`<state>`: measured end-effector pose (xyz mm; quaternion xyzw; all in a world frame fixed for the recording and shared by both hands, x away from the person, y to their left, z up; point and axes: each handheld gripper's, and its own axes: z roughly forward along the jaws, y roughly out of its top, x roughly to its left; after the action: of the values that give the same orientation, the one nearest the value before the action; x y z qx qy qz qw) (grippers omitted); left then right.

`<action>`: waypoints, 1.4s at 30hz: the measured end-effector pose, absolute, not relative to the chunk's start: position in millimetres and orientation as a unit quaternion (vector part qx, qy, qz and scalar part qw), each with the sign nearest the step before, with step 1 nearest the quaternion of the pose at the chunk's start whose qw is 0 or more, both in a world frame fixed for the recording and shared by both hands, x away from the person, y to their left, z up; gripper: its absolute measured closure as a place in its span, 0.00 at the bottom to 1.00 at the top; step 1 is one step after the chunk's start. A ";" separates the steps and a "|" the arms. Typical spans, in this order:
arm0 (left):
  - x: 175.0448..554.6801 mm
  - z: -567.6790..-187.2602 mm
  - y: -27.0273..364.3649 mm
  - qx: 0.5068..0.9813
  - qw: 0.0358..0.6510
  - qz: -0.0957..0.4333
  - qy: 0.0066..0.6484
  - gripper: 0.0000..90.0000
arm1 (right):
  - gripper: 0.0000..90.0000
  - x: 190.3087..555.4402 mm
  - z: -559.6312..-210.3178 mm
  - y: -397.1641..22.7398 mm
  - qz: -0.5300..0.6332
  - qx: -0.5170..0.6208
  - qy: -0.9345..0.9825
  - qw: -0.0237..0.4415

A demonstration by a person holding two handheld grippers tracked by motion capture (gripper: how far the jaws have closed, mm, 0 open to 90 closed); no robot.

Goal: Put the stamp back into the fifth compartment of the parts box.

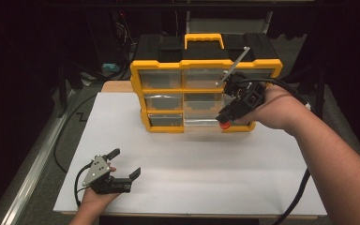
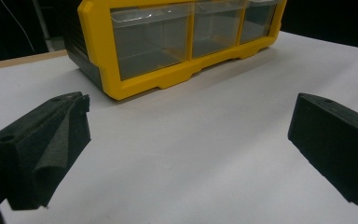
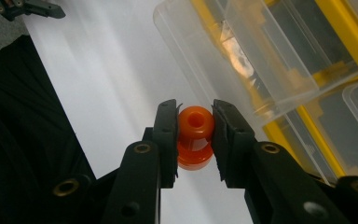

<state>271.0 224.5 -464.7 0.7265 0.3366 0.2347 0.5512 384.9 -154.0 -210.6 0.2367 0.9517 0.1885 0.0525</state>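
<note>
I see my right gripper (image 3: pixel 195 135) clamping an orange spool (image 3: pixel 195 136) (jaws snug) just before the yellow drawer cabinet (image 1: pixel 205 63); my left gripper (image 1: pixel 124 165) gapes wide, well short of it.

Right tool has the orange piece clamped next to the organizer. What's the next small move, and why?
Probably ease the right tool over the pulled-out clear drawer and release there. The orange spool is pinched between its jaws right beside that open drawer of the yellow organizer, while the left tool rests open, apart.

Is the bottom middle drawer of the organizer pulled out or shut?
Pulled out: the clear drawer juts past the yellow organizer front, beside the right gripper.
</note>
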 end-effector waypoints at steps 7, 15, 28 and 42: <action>270.8 -464.5 224.9 0.726 0.552 0.234 0.336 0.00 | 0.82 393.5 -209.6 -142.1 0.188 0.231 0.953 0.054; 270.6 -464.4 225.5 0.726 0.552 0.234 0.336 0.00 | 0.82 402.8 -208.3 -131.9 0.188 0.232 0.953 0.057; 270.3 -464.4 226.5 0.725 0.553 0.234 0.338 0.00 | 0.82 421.3 -210.3 -117.3 0.186 0.231 0.953 0.065; 270.5 -464.3 226.7 0.725 0.553 0.234 0.338 0.00 | 0.82 435.6 -219.0 -110.0 0.179 0.237 0.952 0.070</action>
<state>270.5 226.7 -464.3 0.7245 0.3380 0.2337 0.5533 435.6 -110.0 -219.0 0.2366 0.9524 0.1790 0.0702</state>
